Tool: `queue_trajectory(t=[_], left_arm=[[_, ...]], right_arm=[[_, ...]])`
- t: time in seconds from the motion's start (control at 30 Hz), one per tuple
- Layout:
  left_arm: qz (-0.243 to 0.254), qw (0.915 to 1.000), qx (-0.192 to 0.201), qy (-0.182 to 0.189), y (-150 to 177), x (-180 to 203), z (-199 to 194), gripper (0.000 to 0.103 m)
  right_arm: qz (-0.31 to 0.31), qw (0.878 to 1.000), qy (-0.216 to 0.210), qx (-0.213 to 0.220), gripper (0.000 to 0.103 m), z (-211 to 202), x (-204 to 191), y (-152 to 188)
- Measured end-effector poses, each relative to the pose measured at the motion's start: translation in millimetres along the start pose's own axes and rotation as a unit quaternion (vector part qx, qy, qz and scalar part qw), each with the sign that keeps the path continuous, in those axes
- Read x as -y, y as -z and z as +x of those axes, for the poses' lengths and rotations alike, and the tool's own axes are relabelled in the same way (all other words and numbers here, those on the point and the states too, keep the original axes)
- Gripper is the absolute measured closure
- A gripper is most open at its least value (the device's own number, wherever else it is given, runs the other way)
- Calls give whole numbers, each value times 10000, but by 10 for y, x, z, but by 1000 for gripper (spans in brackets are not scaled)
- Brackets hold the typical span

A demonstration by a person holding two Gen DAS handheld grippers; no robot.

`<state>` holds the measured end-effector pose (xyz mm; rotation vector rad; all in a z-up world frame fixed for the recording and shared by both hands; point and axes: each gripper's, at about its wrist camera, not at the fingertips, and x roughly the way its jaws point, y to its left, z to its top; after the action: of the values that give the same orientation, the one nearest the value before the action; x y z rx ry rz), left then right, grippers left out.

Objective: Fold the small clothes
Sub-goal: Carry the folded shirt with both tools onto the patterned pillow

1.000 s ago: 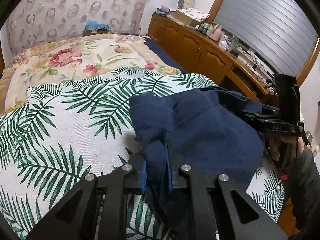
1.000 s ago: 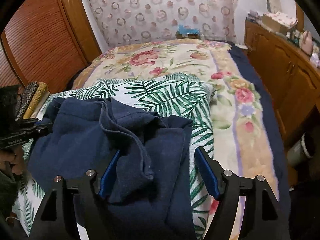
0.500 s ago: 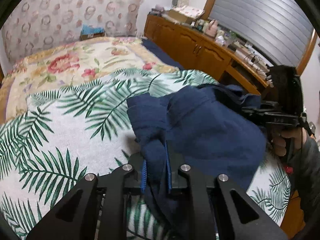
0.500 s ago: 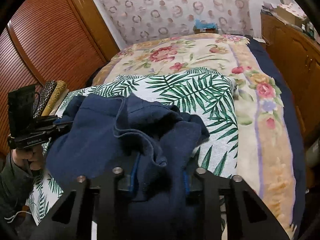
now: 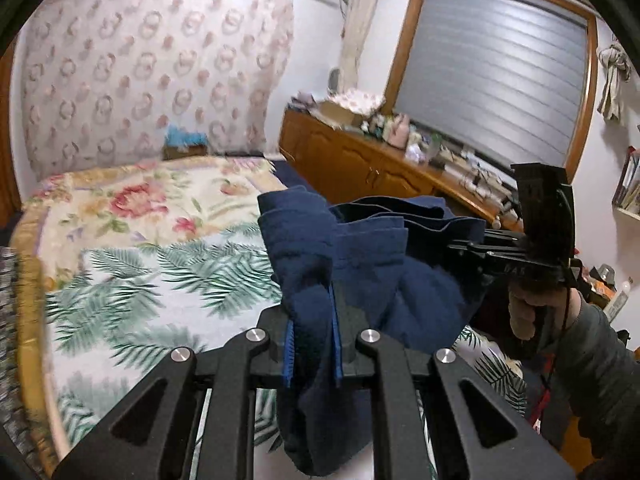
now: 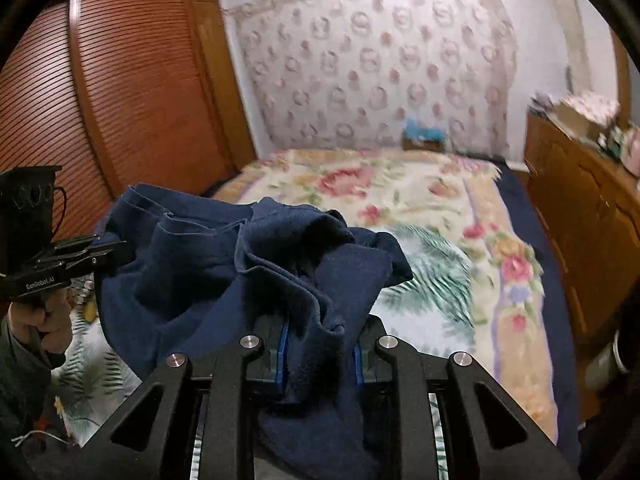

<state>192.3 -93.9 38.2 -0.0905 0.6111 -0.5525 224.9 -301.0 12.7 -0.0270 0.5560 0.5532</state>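
The left gripper (image 5: 312, 346) points slightly downward, its blue-padded fingers (image 5: 289, 350) pinched tight on a bunched edge of the navy garment (image 5: 372, 280), which hangs lifted above the palm-print cover (image 5: 160, 280) on the bed (image 6: 500, 240). The right gripper (image 6: 320, 354), angled alike, has just been closing its fingers (image 6: 283, 354) and now clamps another fold. The left view alone shows the window blind (image 5: 492, 80); the right view alone shows the slatted wardrobe (image 6: 120, 100).

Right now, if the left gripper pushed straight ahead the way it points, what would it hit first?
The dark blue fleece garment already pinched in the left gripper; beyond it, probably the palm-leaf print bedspread, though depth is unclear.
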Motion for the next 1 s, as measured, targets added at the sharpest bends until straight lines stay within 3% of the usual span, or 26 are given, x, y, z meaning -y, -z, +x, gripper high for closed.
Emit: queue_trajectory(t=[0.23, 0.43, 0.7, 0.83, 1.0], left_arm=[[-73, 9965, 411, -724, 226, -281, -800, 88], [-315, 9857, 803, -1448, 404, -631, -1427, 88], [-902, 9653, 1144, -2165, 670, -1329, -1887, 88], [-1268, 9590, 1063, -2300, 879, -1653, -1866, 88], [-1567, 9538, 1043, -2340, 1085, -1908, -1862, 88]], right_arm=[[-583, 9965, -566, 213, 80, 88, -787, -197], [-1065, 9880, -1084, 264, 80, 460, -1419, -474], [-1812, 9716, -1520, 105, 79, 1550, -1887, -1137], [-2150, 9633, -1594, -195, 80, 2239, -2220, -1388], [-2418, 9543, -1719, -358, 80, 2808, -2544, -1579]])
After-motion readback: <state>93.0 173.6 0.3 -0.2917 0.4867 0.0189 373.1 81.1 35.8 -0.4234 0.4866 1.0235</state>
